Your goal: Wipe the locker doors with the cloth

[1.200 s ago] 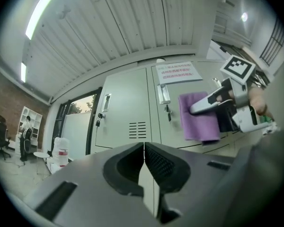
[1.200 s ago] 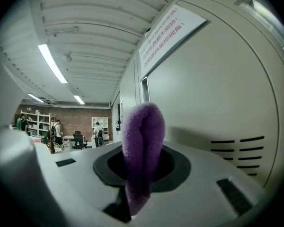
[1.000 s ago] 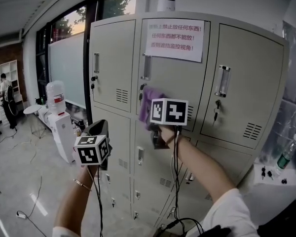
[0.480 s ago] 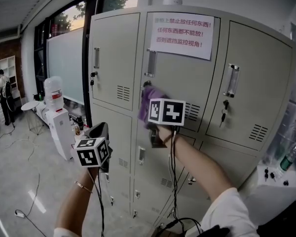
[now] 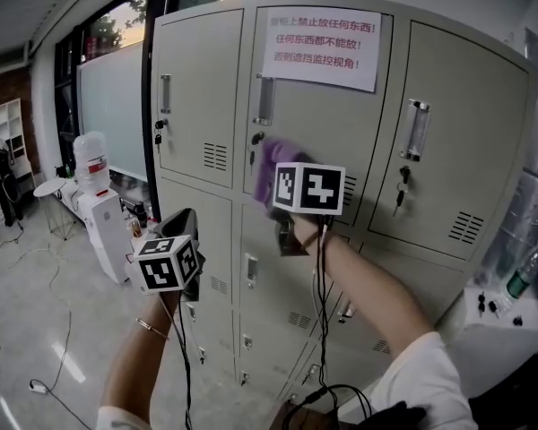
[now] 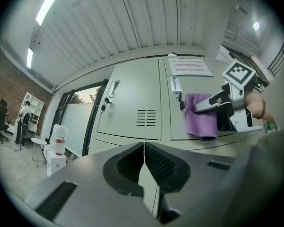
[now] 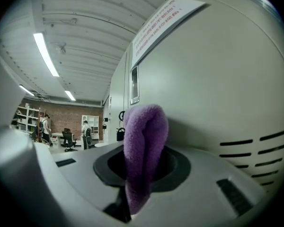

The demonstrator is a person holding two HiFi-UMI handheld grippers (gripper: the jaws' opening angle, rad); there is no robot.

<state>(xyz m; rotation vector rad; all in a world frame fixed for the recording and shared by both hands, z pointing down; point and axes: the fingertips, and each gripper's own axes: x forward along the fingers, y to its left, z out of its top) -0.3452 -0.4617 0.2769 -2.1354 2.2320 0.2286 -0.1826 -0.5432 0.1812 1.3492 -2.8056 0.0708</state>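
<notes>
A bank of beige metal lockers (image 5: 206, 70) fills the wall ahead. My right gripper (image 5: 282, 195) is shut on a purple cloth (image 5: 271, 164), which is pressed against the top middle locker door (image 5: 341, 124) just under its handle and keyhole. In the right gripper view the cloth (image 7: 142, 160) stands folded between the jaws with the door (image 7: 217, 89) close beside it. From the left gripper view the cloth (image 6: 201, 115) shows flat on that door. My left gripper (image 5: 184, 231) hangs lower left, shut and empty, before the second-row doors (image 5: 202, 240).
A paper notice (image 5: 321, 47) with red print is taped on the top middle door. A water dispenser (image 5: 94, 195) stands left by the glass wall. A green bottle (image 5: 520, 276) and keys sit at the right. Cables lie on the floor (image 5: 36, 330).
The right gripper and cloth have stayed on the top middle door, shifting slightly right and up. My head view has drawn closer to the lockers. The left gripper has barely moved.
</notes>
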